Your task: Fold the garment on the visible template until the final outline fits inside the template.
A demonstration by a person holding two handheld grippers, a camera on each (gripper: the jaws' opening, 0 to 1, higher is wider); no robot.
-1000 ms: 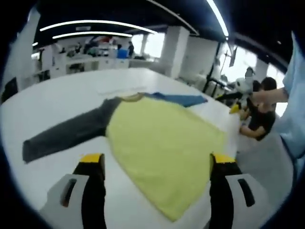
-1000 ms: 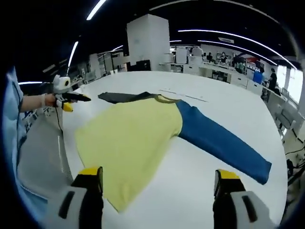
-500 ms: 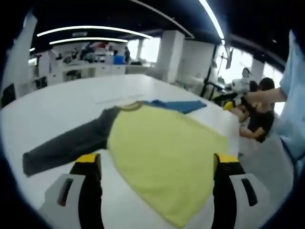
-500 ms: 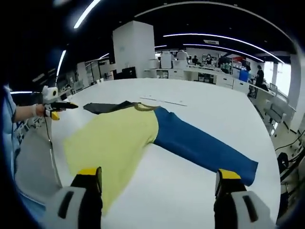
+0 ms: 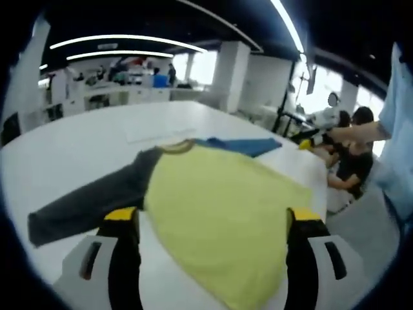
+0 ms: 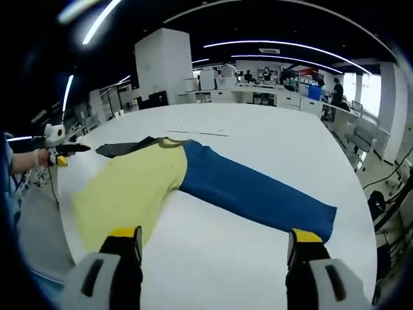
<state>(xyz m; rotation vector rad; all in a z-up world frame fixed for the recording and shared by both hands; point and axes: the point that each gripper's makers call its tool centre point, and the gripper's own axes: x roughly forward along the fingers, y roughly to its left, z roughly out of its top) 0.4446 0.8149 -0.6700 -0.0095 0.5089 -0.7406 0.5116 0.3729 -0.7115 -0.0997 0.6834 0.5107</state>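
Open office: white pillar [image 6: 164, 61], ceiling light strips [image 5: 122, 42], possibly desks behind.

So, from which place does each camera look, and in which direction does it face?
Left gripper view: rides on the left gripper, jaws wide apart, facing the garment's yellow body and grey sleeve on the white table; the person's light blue sleeve shows at right.
Right gripper view: rides on the right gripper, jaws apart, facing the blue sleeve; the person's hand holds the left gripper at far left.
Shared: the same garment, seen from opposite sides.
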